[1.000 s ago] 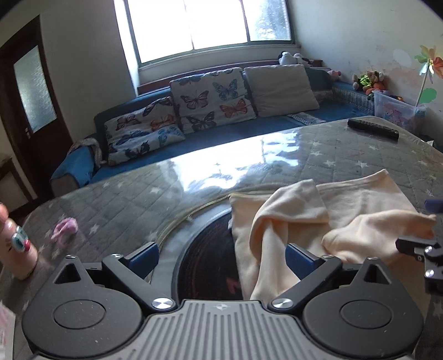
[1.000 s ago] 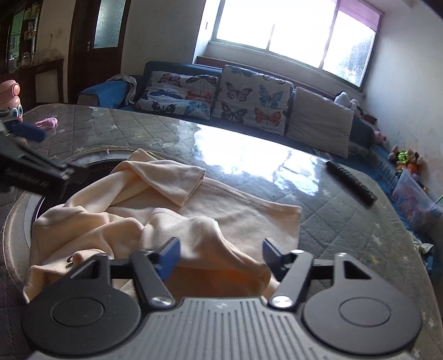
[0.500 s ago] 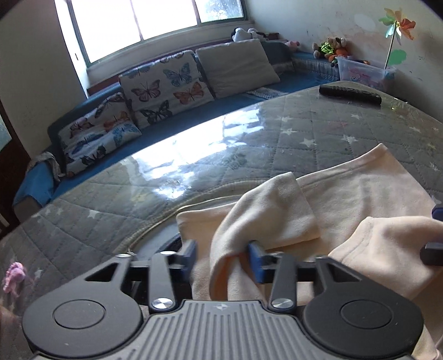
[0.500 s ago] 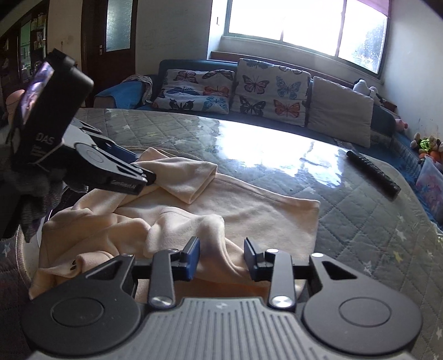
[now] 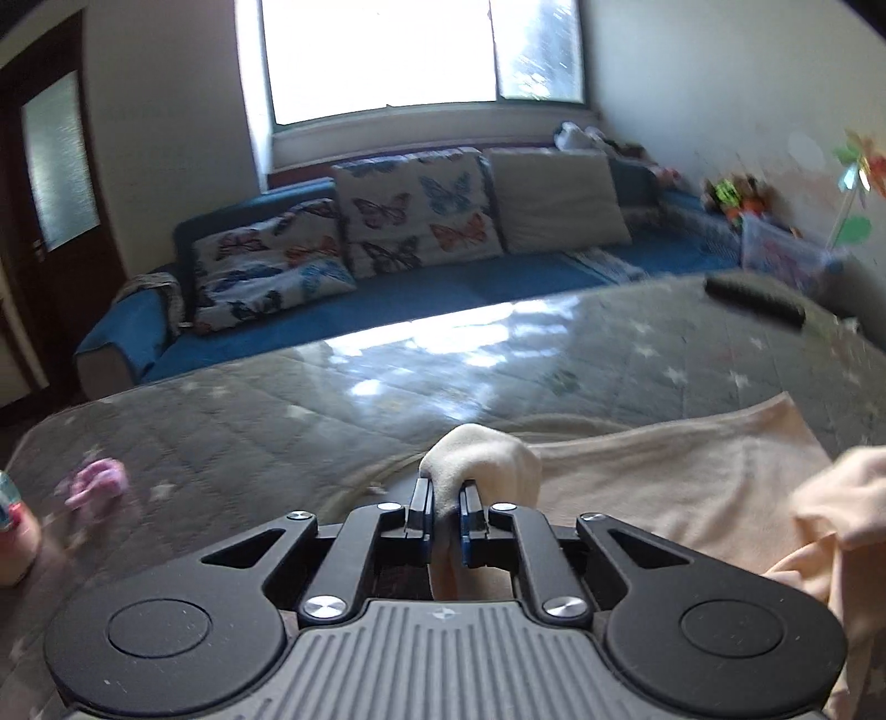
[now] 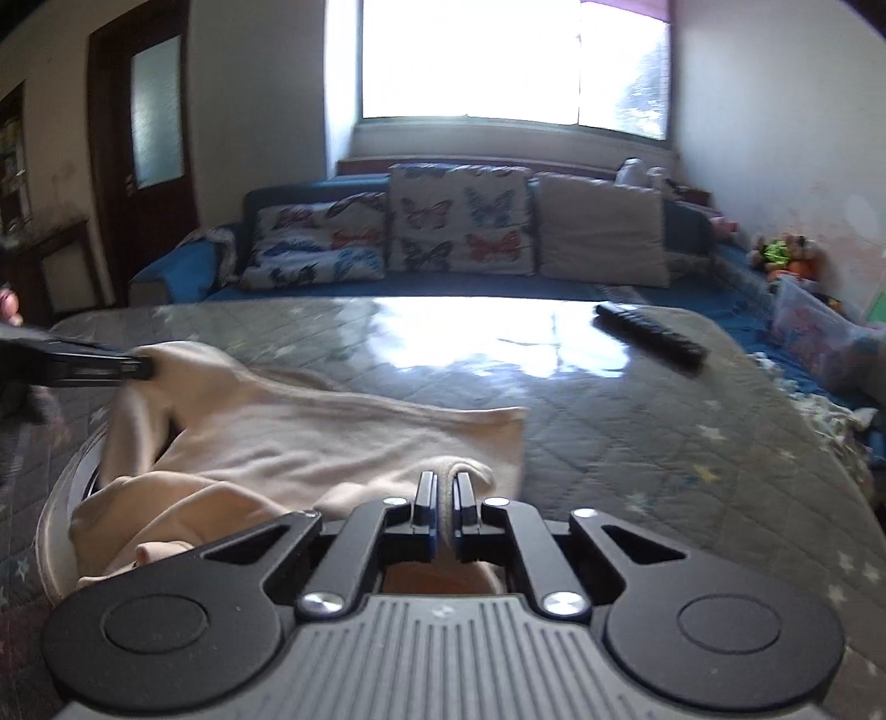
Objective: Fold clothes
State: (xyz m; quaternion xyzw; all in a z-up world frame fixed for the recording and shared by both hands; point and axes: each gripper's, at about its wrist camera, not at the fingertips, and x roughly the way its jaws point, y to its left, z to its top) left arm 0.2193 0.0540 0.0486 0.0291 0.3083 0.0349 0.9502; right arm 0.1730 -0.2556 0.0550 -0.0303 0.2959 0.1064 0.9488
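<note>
Left wrist view: the bench [image 5: 232, 410], covered in a grey quilted cloth with pale stars under a glossy sheet, fills the middle ground. Behind it stands a blue sofa [image 5: 421, 299] carrying butterfly-print cushions [image 5: 410, 213] and one plain beige cushion [image 5: 556, 199], under a bright window [image 5: 421, 52].

The cream garment [image 5: 664, 487] lies on the near half of the bench, spread rightward and rumpled at the right edge. One bunched fold of it rises directly in front of the left claw [image 5: 444, 518], whose two fingers are clenched on that fold, cloth pressed between the blue pads.

Right wrist view: the same garment [image 6: 310, 443] lies across the near left part of the bench [image 6: 692, 443], its far corner reaching the centre. The right claw [image 6: 444, 518] is clamped on a raised fold at the garment's near edge, fingers nearly together with fabric between them. The left claw [image 6: 141, 365] appears at the left margin, gripping the garment's far-left bunch, which is lifted off the surface.

A black remote control [image 6: 650, 332] lies on the far right of the bench, well apart from the garment. A small pink object [image 5: 94, 482], blurred, rests near the bench's left edge.
</note>
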